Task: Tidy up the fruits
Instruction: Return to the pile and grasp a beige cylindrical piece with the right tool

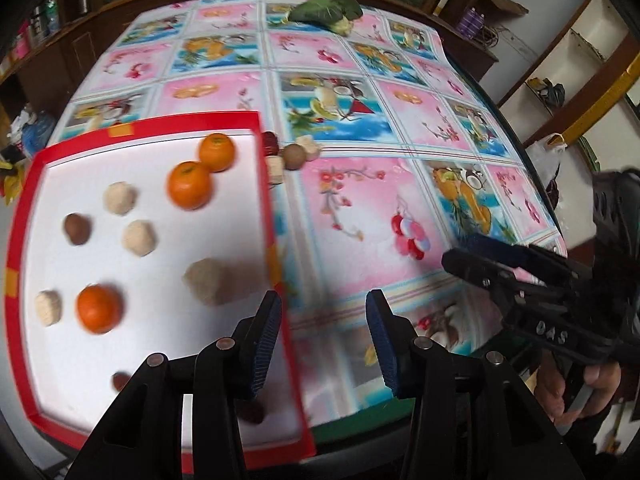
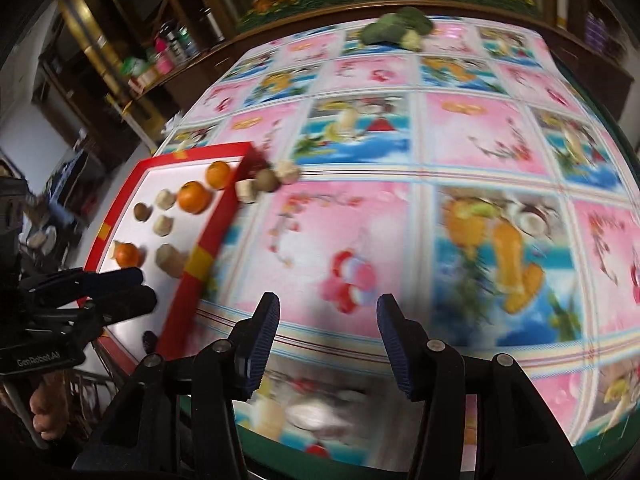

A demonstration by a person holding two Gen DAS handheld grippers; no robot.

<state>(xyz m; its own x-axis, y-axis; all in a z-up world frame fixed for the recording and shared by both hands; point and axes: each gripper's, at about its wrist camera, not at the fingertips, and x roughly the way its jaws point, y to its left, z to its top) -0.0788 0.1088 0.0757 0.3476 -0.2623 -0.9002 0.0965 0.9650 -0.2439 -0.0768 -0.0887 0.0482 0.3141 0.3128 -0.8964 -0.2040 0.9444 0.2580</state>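
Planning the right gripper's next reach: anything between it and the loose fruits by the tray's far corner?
Nothing visible. The right gripper is open and empty over bare tablecloth; the loose fruits lie ahead-left beside the red tray, whose raised rim they must then cross.

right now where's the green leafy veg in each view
Left wrist: the leafy veg lies at the top centre, on the far end of the table.
Right wrist: the veg is at the top, right of centre, on the same far end.
Shared landmark: the red tray, left of middle in both views, much nearer than the veg.
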